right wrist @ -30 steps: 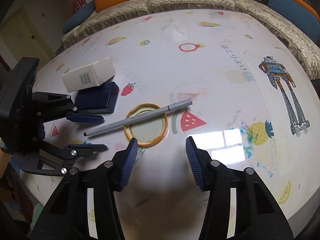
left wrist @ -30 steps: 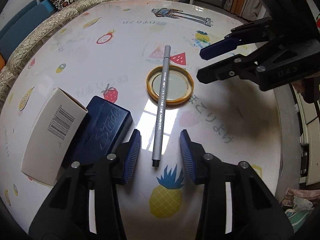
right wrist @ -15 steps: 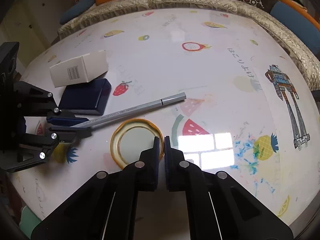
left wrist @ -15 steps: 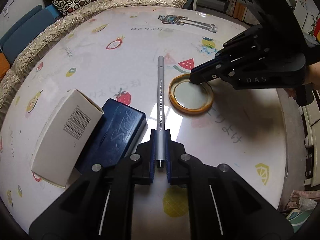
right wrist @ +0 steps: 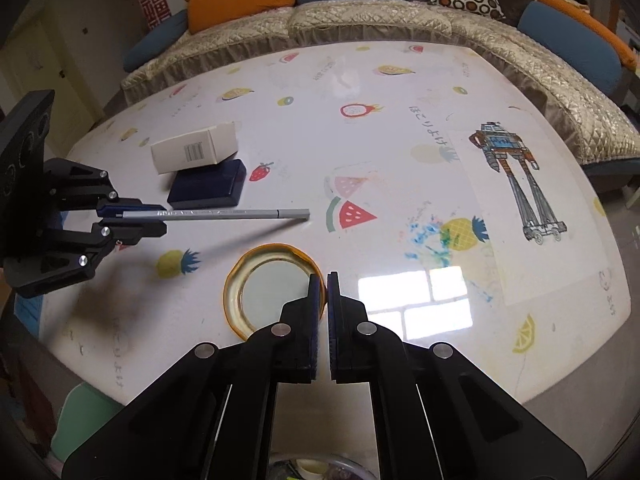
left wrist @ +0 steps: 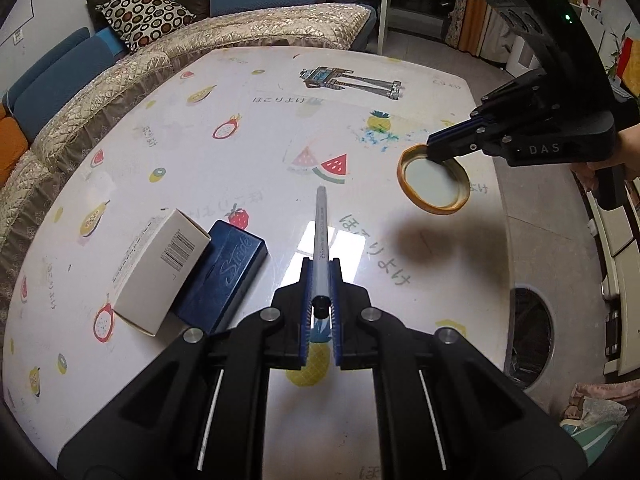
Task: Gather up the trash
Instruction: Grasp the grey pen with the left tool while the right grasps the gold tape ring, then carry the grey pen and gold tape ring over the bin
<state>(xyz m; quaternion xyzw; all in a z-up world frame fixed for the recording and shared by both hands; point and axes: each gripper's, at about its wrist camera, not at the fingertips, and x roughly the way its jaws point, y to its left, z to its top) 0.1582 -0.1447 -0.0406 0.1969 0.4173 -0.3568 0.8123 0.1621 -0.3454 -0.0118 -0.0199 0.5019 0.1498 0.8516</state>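
My left gripper (left wrist: pixel 320 276) is shut on the near end of a grey marker pen (left wrist: pixel 321 228), which sticks out forward above the table. From the right wrist view the same pen (right wrist: pixel 224 213) hangs level in the left gripper (right wrist: pixel 154 222). My right gripper (right wrist: pixel 325 280) is shut on the rim of a yellow jar lid (right wrist: pixel 264 292), lifted off the table. In the left wrist view that lid (left wrist: pixel 434 180) hangs tilted from the right gripper (left wrist: pixel 434 152), casting a shadow below.
A white box (left wrist: pixel 160 272) leans on a dark blue case (left wrist: pixel 224 280) on the fruit-print table (left wrist: pixel 240 140). A round bin opening (left wrist: pixel 528 340) lies off the table's right edge. A quilted sofa (left wrist: pixel 120 76) borders the far side. A person's hand (left wrist: pixel 600 160) holds the right gripper.
Both grippers went from open to shut, the left on the pen, the right on the lid. Both have since risen, lifting pen and lid off the table.
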